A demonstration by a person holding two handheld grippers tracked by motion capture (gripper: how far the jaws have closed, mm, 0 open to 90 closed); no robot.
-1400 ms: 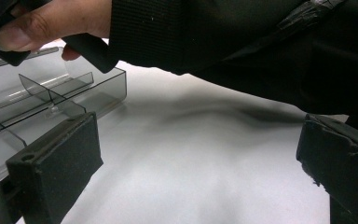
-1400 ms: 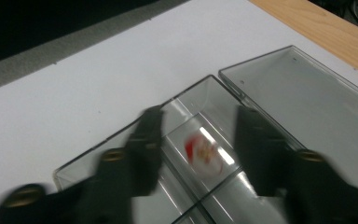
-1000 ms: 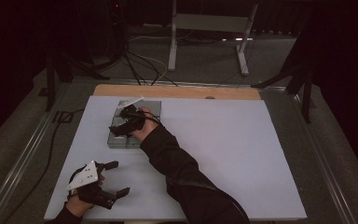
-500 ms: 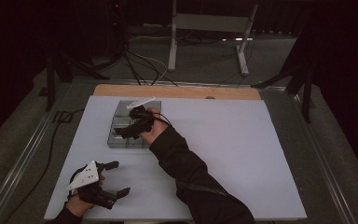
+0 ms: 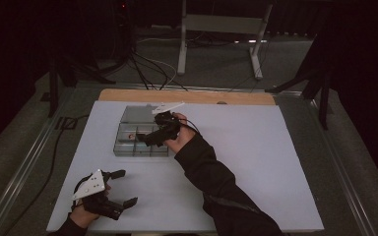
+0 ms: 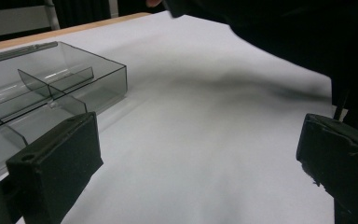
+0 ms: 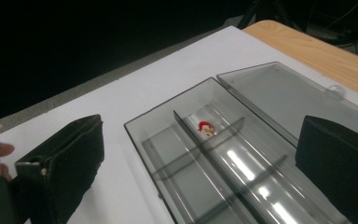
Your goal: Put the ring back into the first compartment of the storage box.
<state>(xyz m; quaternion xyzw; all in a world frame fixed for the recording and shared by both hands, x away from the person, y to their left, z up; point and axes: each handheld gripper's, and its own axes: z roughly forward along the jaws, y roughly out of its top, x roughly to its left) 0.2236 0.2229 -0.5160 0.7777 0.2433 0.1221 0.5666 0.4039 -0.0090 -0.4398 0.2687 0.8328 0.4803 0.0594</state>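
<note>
- Right tongs [image 5: 140,139], jaws just opened wide and empty, hover mid-frame over the smoky clear-plastic divided box [image 7: 223,154].
- Small red-and-white round piece [image 7: 206,128] lies inside a compartment.
- Left tongs [image 5: 124,187], lower left, gape open over the smooth white desk [image 5: 256,162].

The organiser box [image 7: 242,158] is clear smoky grey plastic, its dividers the same tint, with bright glints along the compartment floors. A small bead [image 7: 206,127] in one compartment is red and white with a touch of tan. The table [image 5: 256,147] is plain pale lilac-white, with a light wood strip [image 5: 187,96] along its far edge. Both grippers, left [image 5: 125,188] and right [image 5: 145,139], are matt black, each topped by a pale grey plate. The sleeve [image 5: 216,182] is black.
</note>
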